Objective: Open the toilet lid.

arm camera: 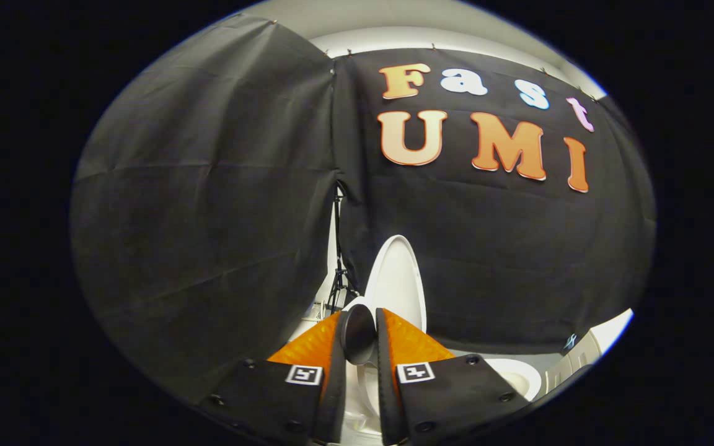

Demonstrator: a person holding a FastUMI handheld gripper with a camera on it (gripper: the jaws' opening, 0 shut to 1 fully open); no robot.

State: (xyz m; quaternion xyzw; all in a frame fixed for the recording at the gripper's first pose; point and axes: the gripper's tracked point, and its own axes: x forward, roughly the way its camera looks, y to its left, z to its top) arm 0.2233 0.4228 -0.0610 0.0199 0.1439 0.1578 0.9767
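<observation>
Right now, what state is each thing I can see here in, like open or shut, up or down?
Toilet lid: raised, standing upright just beyond the fingers.
Dark round knob: sits between the two fingers; the pictures don't settle whether both press on it.
Claw: fingers nearly closed, a narrow gap between them.
Toilet bowl: uncovered, its rim showing beside the fingers.

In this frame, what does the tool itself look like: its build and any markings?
The tool has two long flat fingers running forward side by side. Each rises from a wide dark block studded with round screws, and each block carries a small square black-and-white tag near its inner edge.
</observation>
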